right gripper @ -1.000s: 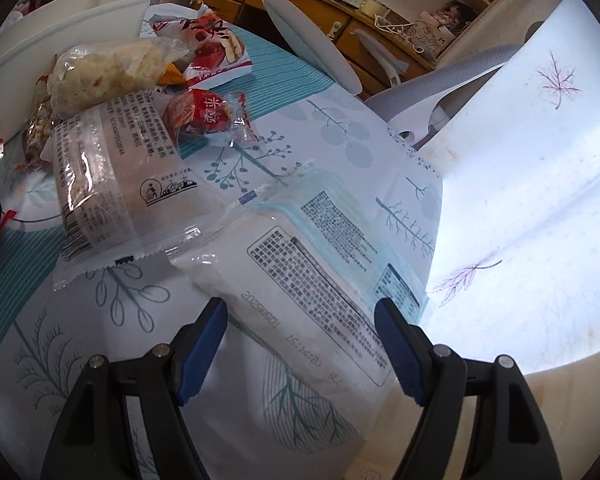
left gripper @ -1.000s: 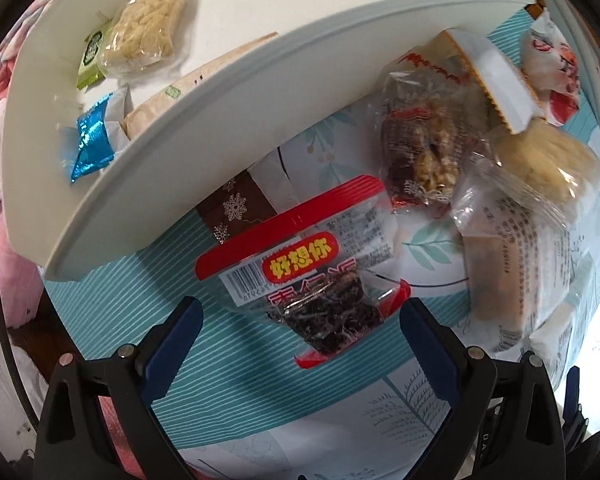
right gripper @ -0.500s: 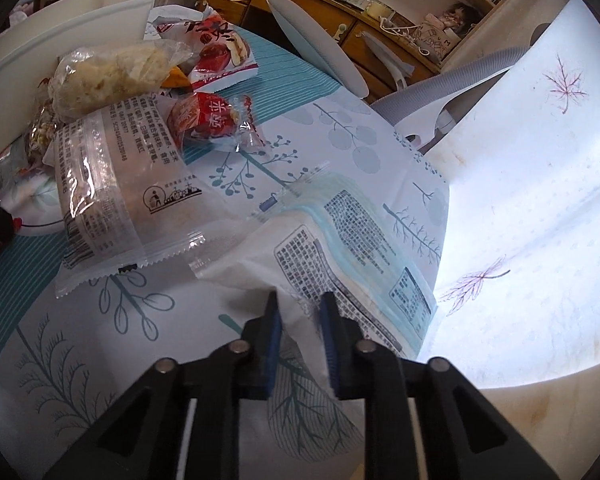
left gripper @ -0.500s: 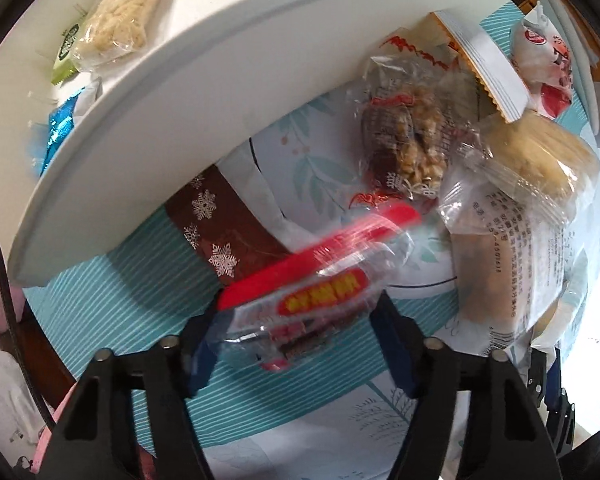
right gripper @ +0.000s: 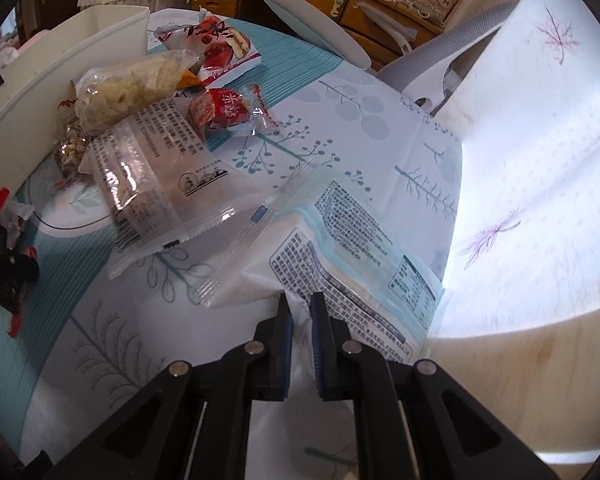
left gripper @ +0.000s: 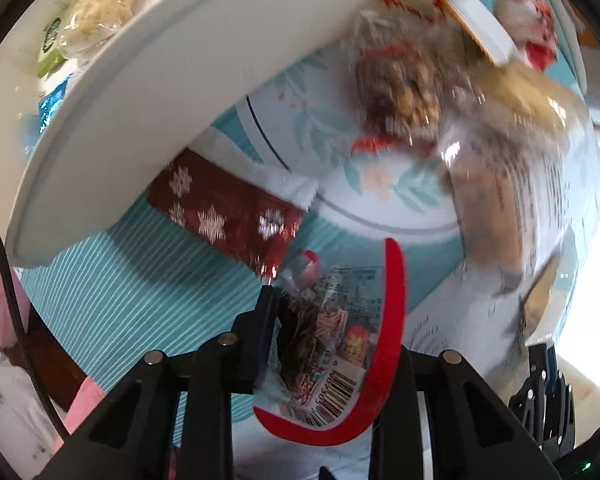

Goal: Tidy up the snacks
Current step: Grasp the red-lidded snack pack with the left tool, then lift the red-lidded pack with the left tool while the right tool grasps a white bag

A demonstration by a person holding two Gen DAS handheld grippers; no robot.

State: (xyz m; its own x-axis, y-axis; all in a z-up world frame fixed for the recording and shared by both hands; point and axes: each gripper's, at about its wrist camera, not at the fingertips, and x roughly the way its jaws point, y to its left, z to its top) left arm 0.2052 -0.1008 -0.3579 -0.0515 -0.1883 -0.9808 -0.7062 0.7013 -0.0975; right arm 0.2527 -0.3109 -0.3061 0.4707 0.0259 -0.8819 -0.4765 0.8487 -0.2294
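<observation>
Both sets of jaws have just been closing, and each now pinches a packet. On the tablecloth (right gripper: 352,112) the white bin (left gripper: 204,80) already holds a few snacks: a pale rice-cake packet (left gripper: 104,8) and a blue foil wrapper (left gripper: 50,106) show inside it in the left wrist view. Most of the job looks undone, since a heap of packets (right gripper: 148,128) lies loose on the cloth beside the bin, along with a brown snowflake wrapper (left gripper: 224,216) at its foot.

Next in size, the white packet with blue trim (right gripper: 352,260) lies flat at the table's near edge, and the right gripper (right gripper: 301,320) has its jaws nearly shut on that packet's near seam, thin film between the pads.

Smallest, the red-edged packet (left gripper: 340,344) stands crumpled and upended between the left gripper (left gripper: 328,320) jaws, squeezed narrow, with the bin's wall just beyond it.
</observation>
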